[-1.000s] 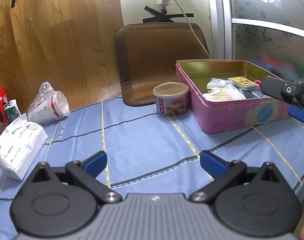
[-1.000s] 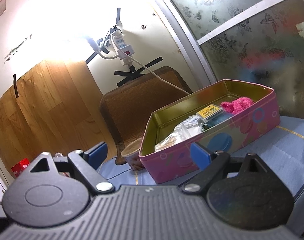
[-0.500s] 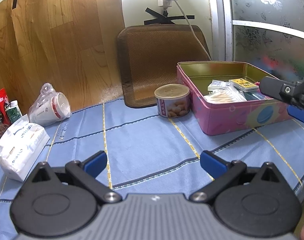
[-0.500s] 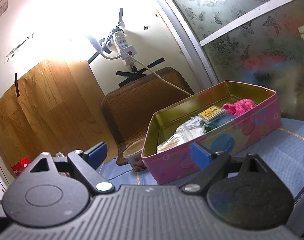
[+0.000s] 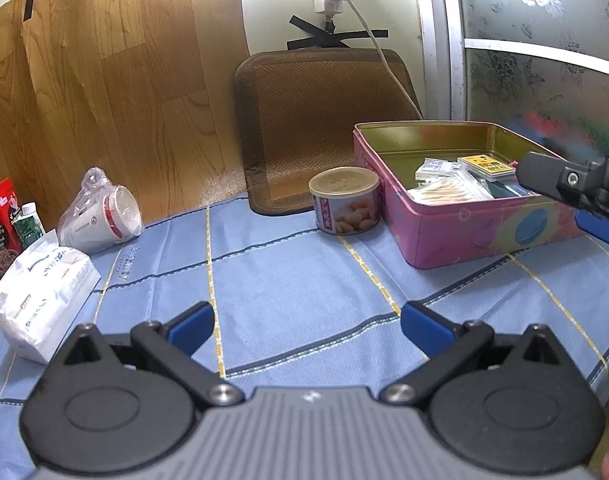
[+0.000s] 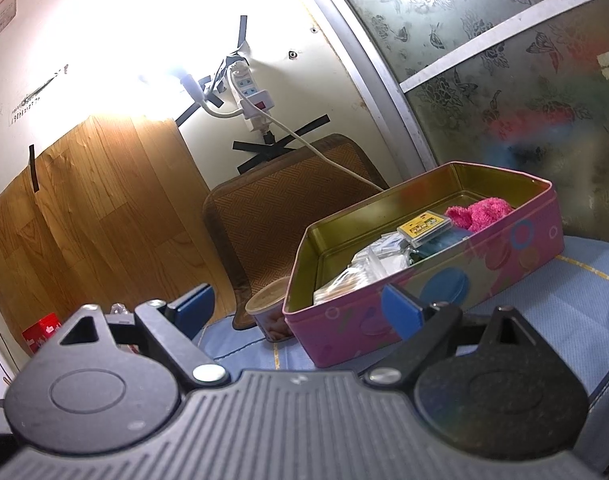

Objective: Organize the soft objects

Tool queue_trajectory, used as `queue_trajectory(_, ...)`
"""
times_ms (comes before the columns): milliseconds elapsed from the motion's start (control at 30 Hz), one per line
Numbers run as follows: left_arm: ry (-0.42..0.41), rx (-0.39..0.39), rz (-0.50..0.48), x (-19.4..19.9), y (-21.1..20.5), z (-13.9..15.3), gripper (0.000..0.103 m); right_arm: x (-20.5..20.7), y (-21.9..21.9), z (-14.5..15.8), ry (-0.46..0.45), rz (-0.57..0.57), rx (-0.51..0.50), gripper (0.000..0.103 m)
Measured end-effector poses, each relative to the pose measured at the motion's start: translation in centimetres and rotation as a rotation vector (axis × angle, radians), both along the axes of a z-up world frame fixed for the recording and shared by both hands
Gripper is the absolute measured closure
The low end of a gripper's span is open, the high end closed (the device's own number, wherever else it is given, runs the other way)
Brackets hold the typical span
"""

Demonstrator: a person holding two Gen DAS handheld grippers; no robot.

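Note:
A pink tin box sits open on the blue cloth at the right. Inside it lie cotton swabs, a yellow card pack, small packets and a fluffy pink soft item at its far end. My left gripper hovers open over bare cloth, nothing between its blue fingers. My right gripper is open too, tilted upward just in front of the tin; part of it shows at the right edge of the left wrist view.
A round can stands left of the tin. A brown woven mat leans on the wall behind. At the left lie a bagged cup, a white tissue pack and a red box.
Both grippers have drawn back slightly from the tin; the right view has tilted a little so the tin sits farther right. Both stay open and empty.

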State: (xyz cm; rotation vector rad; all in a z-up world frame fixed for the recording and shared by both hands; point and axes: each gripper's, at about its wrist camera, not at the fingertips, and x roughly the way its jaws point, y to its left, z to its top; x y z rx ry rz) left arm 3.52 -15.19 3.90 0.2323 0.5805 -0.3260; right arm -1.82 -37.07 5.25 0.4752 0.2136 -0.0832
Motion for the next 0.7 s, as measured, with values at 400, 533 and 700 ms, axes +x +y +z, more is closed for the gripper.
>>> queue_trajectory(400, -0.001, 0.001, -0.002, 0.0, 0.08, -0.07, 0.0, -0.1, -0.13, -0.06, 0.0, 0.006, -0.004, 0.01)
queue_trajectory(533, -0.002, 0.001, -0.002, -0.01, 0.08, -0.07, 0.0, -0.17, -0.14, -0.11, -0.004, 0.003, -0.008, 0.01)
queue_trajectory(700, 0.0, 0.0, -0.003, -0.05, 0.09, -0.08, 0.0, -0.16, -0.08, -0.12, -0.002, 0.004, -0.01, 0.01)
